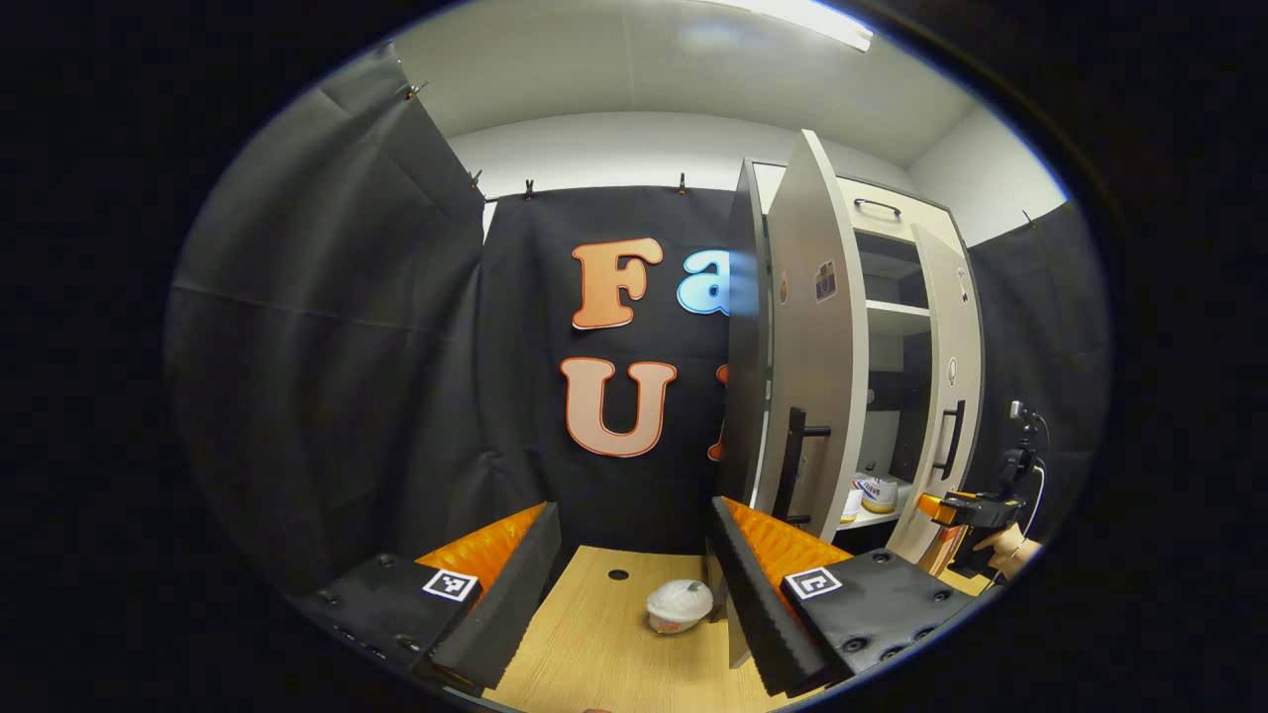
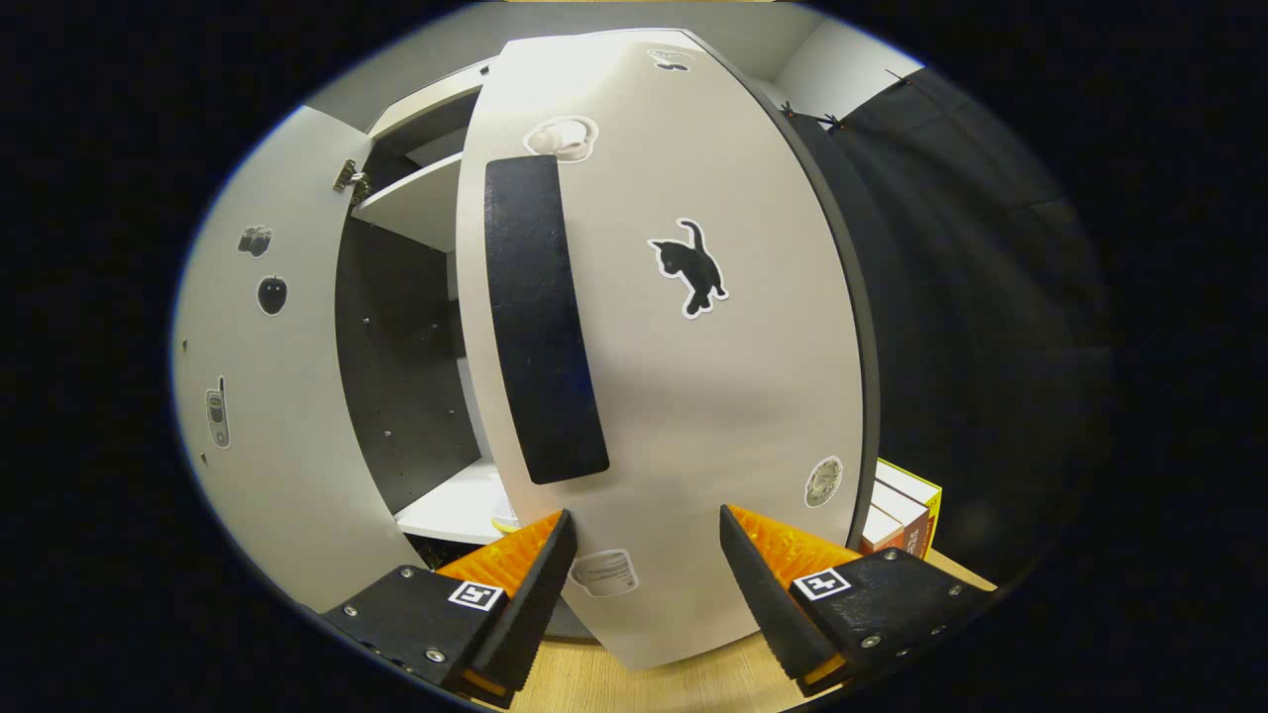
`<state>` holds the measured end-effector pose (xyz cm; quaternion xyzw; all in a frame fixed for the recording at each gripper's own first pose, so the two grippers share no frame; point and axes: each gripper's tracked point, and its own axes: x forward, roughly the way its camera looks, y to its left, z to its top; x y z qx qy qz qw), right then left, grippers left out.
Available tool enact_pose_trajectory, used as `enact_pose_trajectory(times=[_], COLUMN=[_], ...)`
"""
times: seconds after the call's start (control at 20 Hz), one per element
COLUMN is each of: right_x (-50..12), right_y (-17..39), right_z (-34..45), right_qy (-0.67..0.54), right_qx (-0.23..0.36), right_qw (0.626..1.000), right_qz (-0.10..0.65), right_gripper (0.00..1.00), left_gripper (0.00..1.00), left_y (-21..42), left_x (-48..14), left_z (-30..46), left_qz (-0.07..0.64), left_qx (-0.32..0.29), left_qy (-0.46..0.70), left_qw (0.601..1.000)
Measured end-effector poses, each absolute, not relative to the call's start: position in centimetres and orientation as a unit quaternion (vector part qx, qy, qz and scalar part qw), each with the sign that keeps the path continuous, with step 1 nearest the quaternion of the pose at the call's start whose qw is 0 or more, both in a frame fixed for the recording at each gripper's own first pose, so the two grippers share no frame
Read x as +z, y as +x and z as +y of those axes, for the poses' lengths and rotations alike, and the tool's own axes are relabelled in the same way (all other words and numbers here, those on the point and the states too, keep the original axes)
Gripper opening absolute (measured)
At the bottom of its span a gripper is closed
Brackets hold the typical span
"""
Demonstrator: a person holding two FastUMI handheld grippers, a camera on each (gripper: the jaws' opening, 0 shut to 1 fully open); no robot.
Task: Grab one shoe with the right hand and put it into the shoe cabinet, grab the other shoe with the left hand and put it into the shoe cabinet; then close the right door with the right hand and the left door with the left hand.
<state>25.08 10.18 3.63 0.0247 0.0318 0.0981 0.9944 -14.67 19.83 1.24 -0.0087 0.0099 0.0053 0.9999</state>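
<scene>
Right tongs [image 2: 642, 555]: jaws spread, nothing between them, just in front of the right door [image 2: 674, 396], its lower edge near my fingertips. My judgement: the door is a stiff, light panel that will swing freely on its hinges; a flat push on the face beside the long dark handle [image 2: 543, 317] should do, no grip needed. The face looks smooth, so the pads may slide.

Left tongs [image 1: 634, 564]: jaws spread and empty, low over the worktop [image 1: 594, 644]. A small lidded tub [image 1: 679, 605] sits just ahead, not part of the task.

Farther right, the left door [image 1: 817, 347] stands wide open with its dark handle [image 1: 792, 460] toward me. On the lower shelf [image 1: 872, 517] of the shoe cabinet [image 1: 897, 213] I see a shoe [image 1: 878, 491].

Writing: stickers on the right door (a black cat [image 2: 690, 265] among them); no text legible.
</scene>
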Motion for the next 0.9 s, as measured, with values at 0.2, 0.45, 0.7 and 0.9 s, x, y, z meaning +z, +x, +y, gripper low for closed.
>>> enact_pose_trajectory(times=[0.2, 0.45, 0.7, 0.9], right_x=[3.7, 3.7, 3.9, 3.8], right_y=[25.9, 26.5, 27.0, 26.7], right_z=[10.6, 10.8, 11.0, 10.6], right_qy=[0.009, 0.008, -0.010, -0.007], right_qx=[0.086, 0.074, 0.064, 0.059], right_qw=[0.996, 0.997, 0.998, 0.998], right_qz=[0.028, 0.026, 0.023, 0.031], right_gripper=[0.91, 0.91, 0.91, 0.91], left_gripper=[0.95, 0.95, 0.99, 0.99], left_y=[-14.6, -14.7, -14.2, -13.3], left_x=[-0.6, -2.6, -3.2, -3.8], left_z=[20.0, 20.9, 21.1, 20.7], left_qz=[0.022, 0.039, 0.039, 0.037], left_qx=[0.003, 0.011, 0.012, 0.012], left_qy=[-0.013, -0.016, -0.021, -0.014], left_qw=[1.000, 0.999, 0.999, 0.999])
